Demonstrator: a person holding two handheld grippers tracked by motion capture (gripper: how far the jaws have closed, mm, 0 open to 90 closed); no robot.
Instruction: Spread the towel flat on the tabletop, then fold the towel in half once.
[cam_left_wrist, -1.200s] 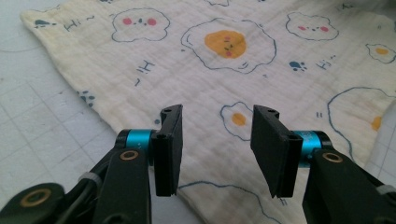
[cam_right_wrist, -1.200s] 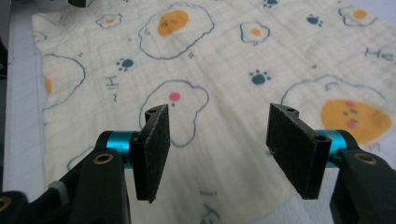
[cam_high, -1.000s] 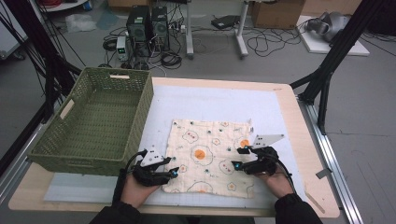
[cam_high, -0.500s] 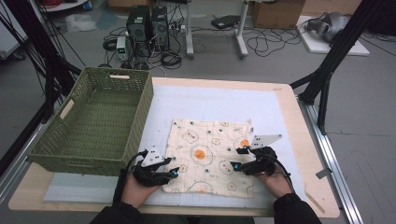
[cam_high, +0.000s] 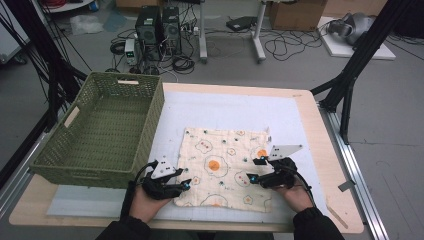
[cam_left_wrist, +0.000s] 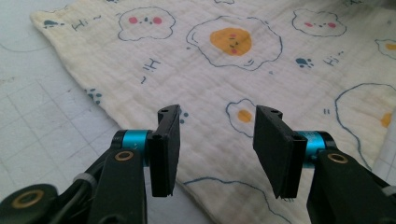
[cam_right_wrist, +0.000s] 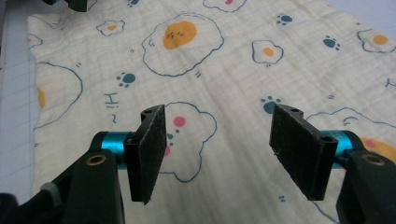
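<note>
High view has your cloth lying flat on the white mat of the tabletop, spread out square near the edge closest to you, with the green woven basket well apart from it at its 9 o'clock. Your left hand-held gripper sits at the cloth's 7 o'clock corner, tips pointing toward 3 o'clock across the fabric, and your right hand-held gripper sits near the cloth's 4 o'clock edge, tips pointing toward 9 o'clock. Left gripper view shows your left hand-held gripper with jaws spread apart, hovering low over the cloth right by its border (the mat's faint grid runs off at 9 o'clock), and nothing sits between the pads. Right gripper view shows your right hand-held gripper likewise spread wide above the cloth, over a cloud print with pink cheeks, pads clear of the fabric as far as you can see. Fried-egg, paw and cloud prints cover the cream fabric, and it lies with only slight wrinkles.
</note>
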